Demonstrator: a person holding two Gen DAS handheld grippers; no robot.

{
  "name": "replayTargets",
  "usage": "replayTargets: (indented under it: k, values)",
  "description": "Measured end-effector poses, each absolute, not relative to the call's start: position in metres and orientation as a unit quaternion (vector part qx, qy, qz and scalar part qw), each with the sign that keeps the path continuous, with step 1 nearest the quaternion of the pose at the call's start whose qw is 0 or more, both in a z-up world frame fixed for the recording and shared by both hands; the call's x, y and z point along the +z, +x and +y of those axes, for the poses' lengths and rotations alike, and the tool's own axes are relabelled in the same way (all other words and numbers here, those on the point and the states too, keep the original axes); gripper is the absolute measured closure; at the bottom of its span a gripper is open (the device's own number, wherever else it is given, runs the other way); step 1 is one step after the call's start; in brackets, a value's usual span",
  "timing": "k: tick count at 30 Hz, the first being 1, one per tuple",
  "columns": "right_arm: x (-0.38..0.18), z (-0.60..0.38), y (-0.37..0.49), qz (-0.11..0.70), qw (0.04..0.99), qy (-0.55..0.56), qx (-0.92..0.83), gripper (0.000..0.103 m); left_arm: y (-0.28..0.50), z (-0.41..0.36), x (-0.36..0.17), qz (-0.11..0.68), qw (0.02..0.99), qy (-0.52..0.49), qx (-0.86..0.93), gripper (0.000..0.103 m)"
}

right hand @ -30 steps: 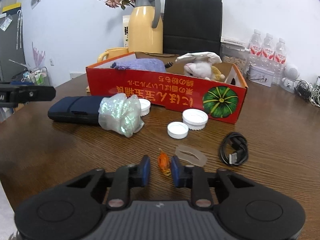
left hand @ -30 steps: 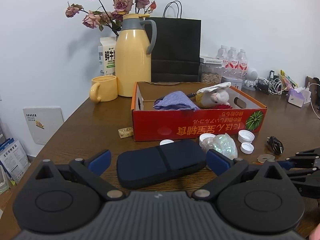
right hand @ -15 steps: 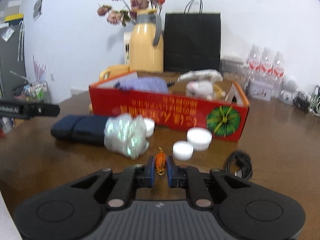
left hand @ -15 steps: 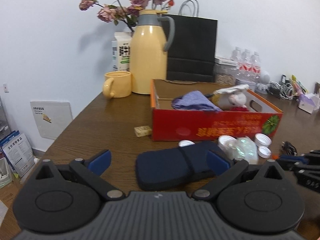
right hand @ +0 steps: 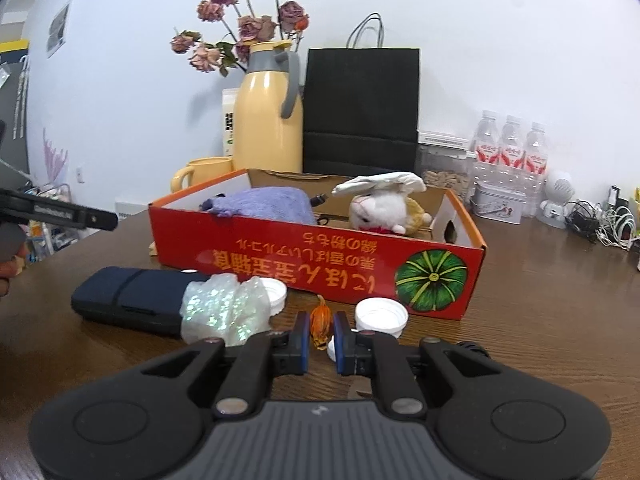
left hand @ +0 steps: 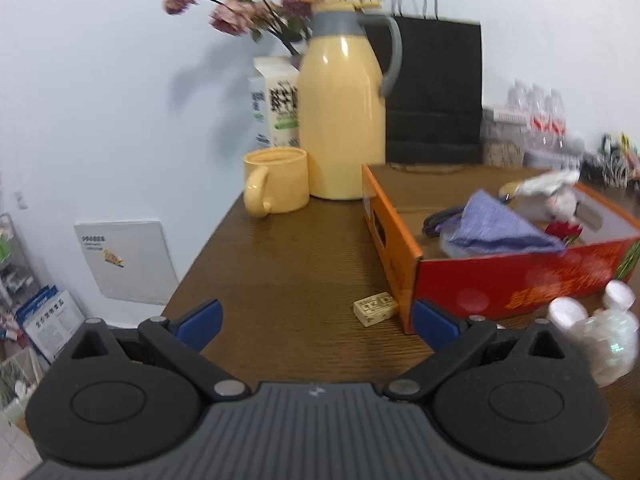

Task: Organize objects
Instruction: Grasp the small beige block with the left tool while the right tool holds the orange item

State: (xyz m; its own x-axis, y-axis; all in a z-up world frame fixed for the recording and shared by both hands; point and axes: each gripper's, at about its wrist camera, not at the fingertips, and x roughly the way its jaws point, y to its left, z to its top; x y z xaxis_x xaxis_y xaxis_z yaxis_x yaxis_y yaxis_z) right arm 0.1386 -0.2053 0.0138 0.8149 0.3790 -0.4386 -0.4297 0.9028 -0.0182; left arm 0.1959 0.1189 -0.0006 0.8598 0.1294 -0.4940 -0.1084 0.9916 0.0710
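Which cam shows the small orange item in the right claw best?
Right wrist. The orange item sits centred between the right claw pads, held just above the table in front of the red box, in sharp focus. The left wrist view looks toward the box's left end and does not show it at all.

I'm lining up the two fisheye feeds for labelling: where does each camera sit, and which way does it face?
Left wrist: on the left hand-held gripper, looking along its wide-open blue fingers, nothing between them, over the table's left edge toward the yellow mug and the red box end.
Right wrist: on the right hand-held gripper, shut on a small orange object, facing the box's long printed side; the left gripper's tip pokes in at far left.
Shared: red box, yellow jug, black bag, shiny plastic wad.
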Motion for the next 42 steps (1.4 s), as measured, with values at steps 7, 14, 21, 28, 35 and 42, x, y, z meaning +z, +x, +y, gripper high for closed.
replayTargets:
  k: [7,14,21,28,35,42]
  values:
    - [0.012,-0.204,0.144,0.228,0.951,-0.062,0.198,0.092,0.237,0.124,-0.025,0.291,0.953,0.062,0.052,0.006]
    - [0.011,-0.205,0.148,0.237,0.951,-0.057,0.189,0.092,0.253,0.129,-0.032,0.290,0.954,0.073,-0.015,0.009]
    - [0.010,-0.204,0.151,0.243,0.951,-0.058,0.183,0.092,0.267,0.141,-0.036,0.294,0.950,0.054,-0.088,0.030]
    - [0.008,-0.204,0.154,0.252,0.950,-0.060,0.174,0.092,0.279,0.161,-0.038,0.310,0.935,-0.003,-0.171,0.064]
    - [0.007,-0.203,0.155,0.256,0.949,-0.064,0.170,0.092,0.268,0.150,-0.038,0.308,0.938,0.004,-0.162,0.081]
    - [0.009,-0.205,0.154,0.251,0.951,-0.060,0.171,0.092,0.240,0.144,-0.031,0.283,0.957,-0.013,-0.067,0.081]
